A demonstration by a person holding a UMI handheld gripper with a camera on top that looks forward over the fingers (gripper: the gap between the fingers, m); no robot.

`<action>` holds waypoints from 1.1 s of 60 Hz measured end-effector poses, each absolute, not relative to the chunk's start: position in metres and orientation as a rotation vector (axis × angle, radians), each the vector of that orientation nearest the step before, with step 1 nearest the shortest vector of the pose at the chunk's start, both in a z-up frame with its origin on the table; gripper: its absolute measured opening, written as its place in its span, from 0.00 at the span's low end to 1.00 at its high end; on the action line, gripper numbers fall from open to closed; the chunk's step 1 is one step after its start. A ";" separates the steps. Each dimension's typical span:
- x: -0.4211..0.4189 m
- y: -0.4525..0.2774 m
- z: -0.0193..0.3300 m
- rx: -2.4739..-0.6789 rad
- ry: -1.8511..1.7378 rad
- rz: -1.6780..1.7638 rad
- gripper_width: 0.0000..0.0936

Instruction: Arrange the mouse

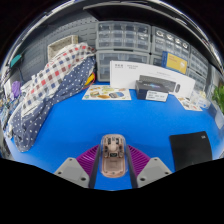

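Note:
A translucent pinkish-brown mouse (pixel 113 157) sits between my gripper's (pixel 112 166) two fingers, above the blue table (pixel 110 120). The purple pads (pixel 88 156) lie against both of its sides, so the fingers are shut on it. The mouse points forward along the fingers, and its rear end is hidden below. I cannot tell if it is lifted off the table or resting on it.
A black mouse pad (pixel 190 151) lies on the table to the right of the fingers. A plaid and star-patterned cloth (pixel 50 85) is heaped at the left. A leaflet (pixel 106 92), a white box (pixel 128 74) and small boxes (pixel 156 88) stand at the far edge before shelves of drawers.

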State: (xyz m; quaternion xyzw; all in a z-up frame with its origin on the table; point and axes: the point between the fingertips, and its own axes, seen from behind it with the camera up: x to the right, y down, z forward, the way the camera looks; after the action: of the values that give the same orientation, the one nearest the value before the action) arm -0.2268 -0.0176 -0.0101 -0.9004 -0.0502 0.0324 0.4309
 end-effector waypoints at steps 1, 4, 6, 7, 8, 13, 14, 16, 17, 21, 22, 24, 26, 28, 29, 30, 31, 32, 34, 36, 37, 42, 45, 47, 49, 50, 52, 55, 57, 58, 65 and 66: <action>-0.229 -0.018 -0.011 -2.247 -0.126 0.085 0.51; -0.228 -0.018 -0.011 -2.254 -0.127 0.077 0.50; -0.228 -0.018 -0.012 -2.258 -0.113 0.082 0.49; -0.228 -0.019 -0.012 -2.262 -0.105 0.085 0.49; -0.228 -0.019 -0.012 -2.263 -0.099 0.087 0.48; -0.227 -0.018 -0.012 -2.286 -0.117 0.081 0.41; -0.227 -0.018 -0.012 -2.291 -0.118 0.079 0.39; -0.228 -0.017 -0.012 -2.297 -0.113 0.077 0.36; -0.228 -0.017 -0.012 -2.299 -0.115 0.076 0.35; -0.228 -0.013 -0.012 -2.315 -0.107 0.080 0.35; -0.228 -0.012 -0.011 -2.319 -0.108 0.082 0.35; -0.228 -0.009 -0.003 -2.316 -0.129 0.087 0.35; -0.227 -0.004 0.012 -2.295 -0.137 0.094 0.35; -0.224 0.003 0.035 -2.257 -0.142 0.104 0.35; -0.223 0.006 0.047 -2.235 -0.147 0.106 0.35; -0.219 0.008 0.061 -2.212 -0.152 0.103 0.35; -0.215 0.011 0.075 -2.190 -0.157 0.097 0.35; -0.209 0.014 0.089 -2.167 -0.160 0.089 0.35; -0.198 0.020 0.118 -2.119 -0.165 0.072 0.35; -0.187 0.024 0.147 -2.068 -0.159 0.062 0.35; -0.181 0.027 0.163 -2.044 -0.158 0.061 0.36; -0.142 0.027 0.231 -1.939 -0.148 0.039 0.35; -0.113 0.026 0.258 -1.901 -0.133 0.013 0.35; -0.092 0.024 0.272 -1.882 -0.122 -0.002 0.35; -0.071 0.021 0.280 -1.870 -0.108 -0.018 0.35; -0.060 0.019 0.282 -1.868 -0.102 -0.025 0.35; -0.041 0.014 0.280 -1.863 -0.090 -0.034 0.35; -0.011 0.012 0.273 -1.881 -0.074 -0.035 0.35; 0.007 0.008 0.260 -1.907 -0.060 -0.030 0.35; 0.016 0.006 0.251 -1.926 -0.053 -0.029 0.35; 0.068 -0.016 0.169 -2.069 -0.020 -0.056 0.35; 0.072 -0.018 0.157 -2.092 -0.017 -0.051 0.35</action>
State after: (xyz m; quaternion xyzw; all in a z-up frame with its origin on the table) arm 0.0721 -0.0180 0.1566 -0.8653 -0.0072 -0.0211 0.5008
